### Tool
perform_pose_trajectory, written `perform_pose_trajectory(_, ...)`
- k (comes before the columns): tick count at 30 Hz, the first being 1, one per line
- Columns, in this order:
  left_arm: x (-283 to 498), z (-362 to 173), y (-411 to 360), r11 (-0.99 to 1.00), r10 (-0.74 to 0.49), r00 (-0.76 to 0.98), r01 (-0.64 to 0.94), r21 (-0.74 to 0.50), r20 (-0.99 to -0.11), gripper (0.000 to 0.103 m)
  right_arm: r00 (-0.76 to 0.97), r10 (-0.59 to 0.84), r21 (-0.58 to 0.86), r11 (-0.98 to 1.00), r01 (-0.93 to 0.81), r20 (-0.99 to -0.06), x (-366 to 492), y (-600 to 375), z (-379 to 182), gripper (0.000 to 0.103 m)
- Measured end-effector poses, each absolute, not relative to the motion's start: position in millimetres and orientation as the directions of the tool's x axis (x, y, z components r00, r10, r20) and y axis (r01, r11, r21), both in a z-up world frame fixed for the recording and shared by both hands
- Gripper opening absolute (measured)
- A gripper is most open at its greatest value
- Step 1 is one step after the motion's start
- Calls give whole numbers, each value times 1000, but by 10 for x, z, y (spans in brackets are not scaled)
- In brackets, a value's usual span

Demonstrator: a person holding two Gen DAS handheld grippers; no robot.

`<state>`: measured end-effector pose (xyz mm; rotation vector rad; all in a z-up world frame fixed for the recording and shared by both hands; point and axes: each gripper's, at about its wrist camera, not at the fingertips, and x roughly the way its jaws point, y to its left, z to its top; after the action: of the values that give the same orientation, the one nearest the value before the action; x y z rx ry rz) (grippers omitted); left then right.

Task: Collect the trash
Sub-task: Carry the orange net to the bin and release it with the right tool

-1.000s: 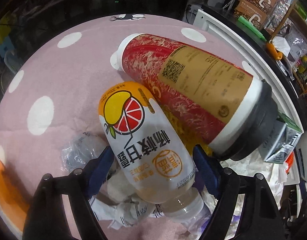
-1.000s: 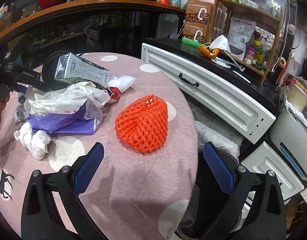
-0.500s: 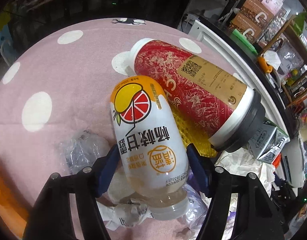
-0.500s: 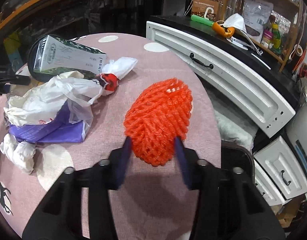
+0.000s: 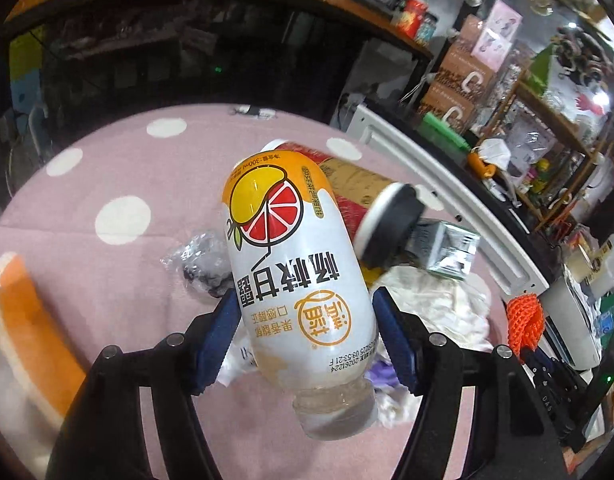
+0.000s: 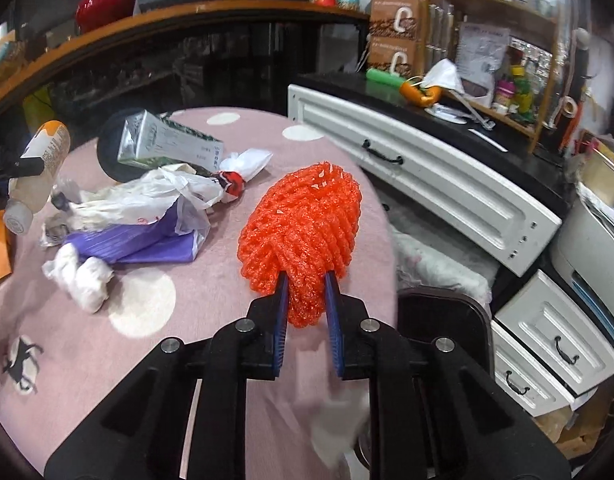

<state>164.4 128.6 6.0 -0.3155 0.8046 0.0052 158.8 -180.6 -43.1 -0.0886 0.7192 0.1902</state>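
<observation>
Your right gripper [image 6: 307, 312] has its jaws just squeezed in on the near end of the orange foam net [image 6: 303, 236], whose long axis runs straight away from you over the table [image 6: 211, 280]. The bin [image 6: 443, 320] sits just right of it, so that hand's closer. Left gripper [image 5: 307, 338] clamps the bottle [image 5: 295, 272], cap toward you, off the table.
</observation>
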Motion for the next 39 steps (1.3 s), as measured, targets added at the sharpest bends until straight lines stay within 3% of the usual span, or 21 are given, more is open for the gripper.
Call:
perform_pose_trajectory(8, 1338, 242, 792, 955, -246, 730, 68, -289, -637, 67, 765, 46, -19, 997, -76, -643, 1133, -2454, -374, 19)
perform_pose_trajectory(16, 1273, 249, -19, 915, -404, 679, 287, -285, -614, 67, 628, -48, 41, 991, 126, -777, 1264, -3315, -1068, 19)
perform_pose_trajectory(18, 1248, 220, -218, 904, -427, 668, 320, -283, -610, 67, 591, -14, 97, 983, 156, -806, 1343, -3439, -1283, 28)
perform_pose_trajectory(19, 1282, 190, -319, 897, -440, 656, 339, -282, -613, 67, 570, -5, 121, 976, 184, -822, 1372, -3501, -1392, 44)
perform_pose_trajectory(20, 1257, 168, -405, 892, -450, 647, 353, -281, -615, 67, 547, -3, 141, 965, 222, -837, 1395, -3573, -1513, 66)
perform_pose_trajectory(21, 1265, 137, -491, 887, -459, 637, 366, -280, -619, 67, 537, -5, 151, 957, 246, -843, 1397, -3618, -1590, 73)
perform_pose_trajectory(26, 1240, 22, -879, 868, -485, 600, 421, -265, -636, 67, 536, -39, 144, 945, 295, -844, 1301, -3714, -1648, 75)
perform_pose_trajectory(30, 1168, -41, -1218, 848, -497, 581, 482, -220, -644, 67, 592, -119, 106, 937, 332, -797, 1151, -3778, -1334, 76)
perform_pose_trajectory(39, 1224, -377, -2057, 796, -507, 479, 579, -176, -717, 67, 730, -349, 42, 887, 459, -588, 603, -4059, -527, 84)
